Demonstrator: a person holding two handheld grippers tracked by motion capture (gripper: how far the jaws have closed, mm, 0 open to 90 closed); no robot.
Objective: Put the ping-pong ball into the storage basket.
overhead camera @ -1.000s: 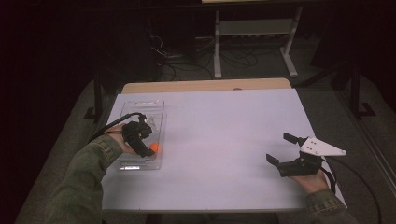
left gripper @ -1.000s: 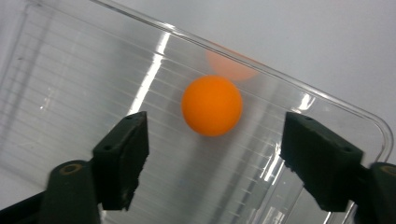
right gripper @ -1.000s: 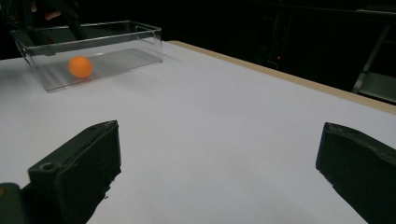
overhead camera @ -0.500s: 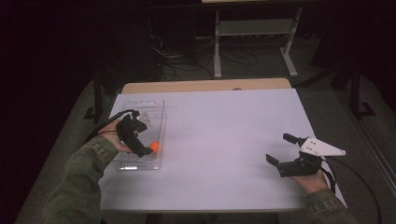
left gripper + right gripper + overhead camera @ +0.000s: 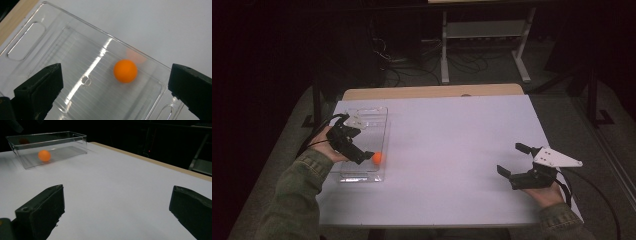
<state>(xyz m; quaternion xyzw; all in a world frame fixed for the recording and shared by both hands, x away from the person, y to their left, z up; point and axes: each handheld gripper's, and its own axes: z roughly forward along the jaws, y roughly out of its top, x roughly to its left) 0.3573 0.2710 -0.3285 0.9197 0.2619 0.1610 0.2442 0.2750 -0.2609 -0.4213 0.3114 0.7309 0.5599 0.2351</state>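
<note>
High view: the left gripper, jaws spread, hovers over the clear bin; the orange ball lies just past its fingertips. Left gripper view: ball loose on the bin floor between the open jaws. Right gripper view: the right gripper, also spread and empty, sits well apart from the bin.

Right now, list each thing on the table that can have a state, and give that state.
left gripper: jaws wide open, just opened, above the bin, holding nothing.
right gripper: jaws open, nothing between them, over bare table.
orange ball: loose, on the bin's floor.
clear plastic bin: upright, no lid, on the white table.
</note>
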